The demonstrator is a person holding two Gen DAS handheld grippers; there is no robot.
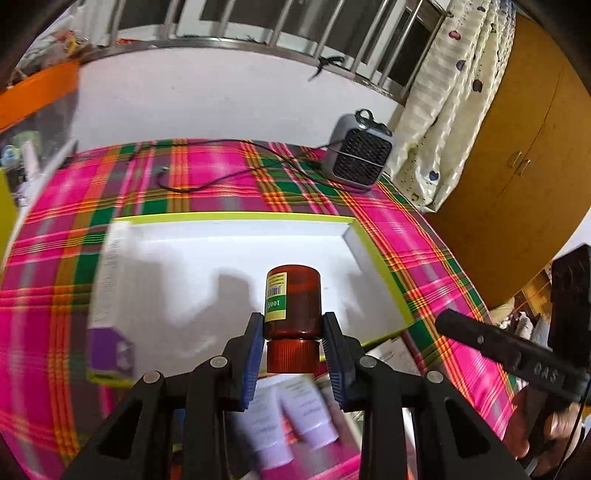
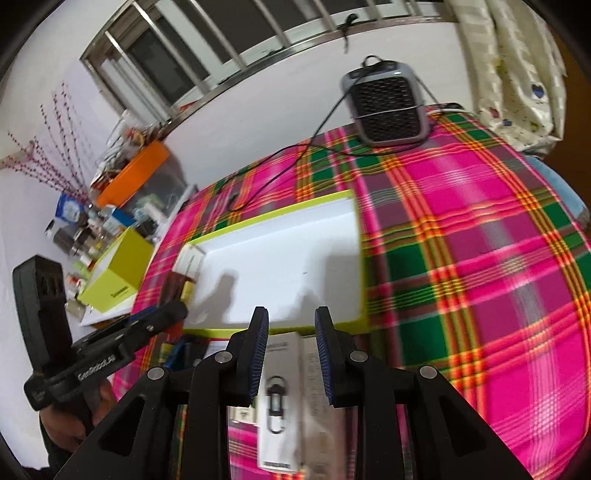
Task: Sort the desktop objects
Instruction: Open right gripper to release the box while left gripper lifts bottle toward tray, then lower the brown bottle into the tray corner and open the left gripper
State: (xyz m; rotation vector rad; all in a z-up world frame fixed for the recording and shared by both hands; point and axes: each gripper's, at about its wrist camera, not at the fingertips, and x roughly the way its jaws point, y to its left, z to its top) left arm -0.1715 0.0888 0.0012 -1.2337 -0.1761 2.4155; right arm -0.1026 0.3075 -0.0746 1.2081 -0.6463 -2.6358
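Your left gripper (image 1: 293, 325) jaws are holding the amber bottle (image 1: 293, 302), carrying it toward the white tray (image 1: 236, 251) at twelve o'clock for sorting; your right gripper (image 2: 291, 325) jaws are standing narrow, gripping nothing.

White wall (image 1: 207, 96) far; barred window (image 1: 258, 22) above. Patterned curtain (image 1: 454, 92) and wooden cabinet (image 1: 517, 155) right. Cluttered shelf (image 2: 92, 221) left.

Both wrist views look steeply down along their jaws, close above the desk (image 1: 207, 177), sharing the white tray (image 1: 236, 251) and far-edge heater (image 2: 388, 107).
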